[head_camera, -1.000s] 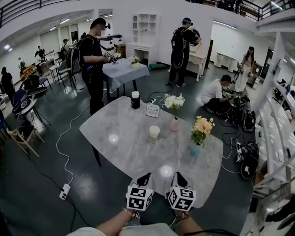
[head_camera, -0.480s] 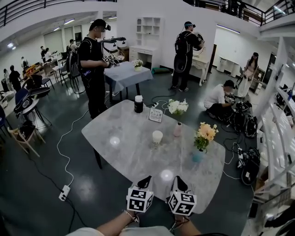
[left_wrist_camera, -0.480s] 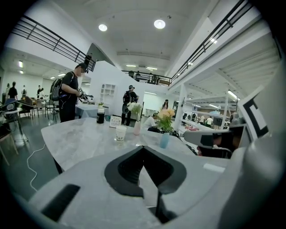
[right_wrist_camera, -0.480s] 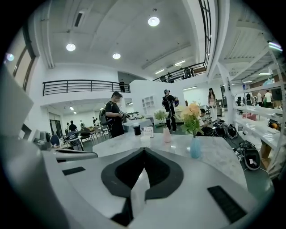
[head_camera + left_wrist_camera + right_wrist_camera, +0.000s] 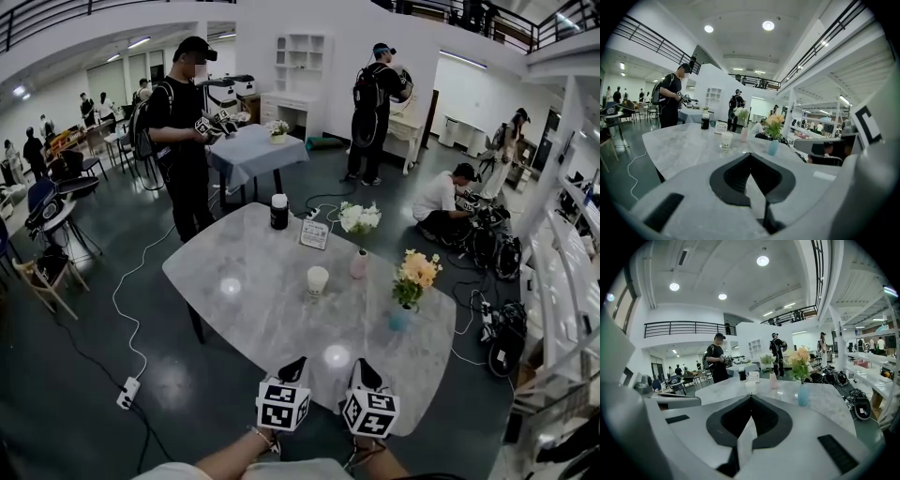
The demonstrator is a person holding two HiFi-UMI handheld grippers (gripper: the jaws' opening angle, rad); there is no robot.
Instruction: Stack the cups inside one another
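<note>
As we hold the left gripper [image 5: 297,360] and right gripper [image 5: 361,362] side by side at the near edge of the counter [image 5: 234,309], jaws pressed together on nothing, the cup [image 5: 318,279] stands mid-counter, well apart, with a pink vase [image 5: 359,265] just beside it and a blue vase [image 5: 399,317] further right.

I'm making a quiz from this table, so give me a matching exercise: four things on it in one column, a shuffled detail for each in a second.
Column one:
1 white cup
2 dark jar
3 blue vase
4 pink vase

Column two:
A holds white flowers
B white lid on top
C holds orange and yellow flowers
D stands nearest the table's middle

Pairs: 1-D, 2-B, 3-C, 4-A
</note>
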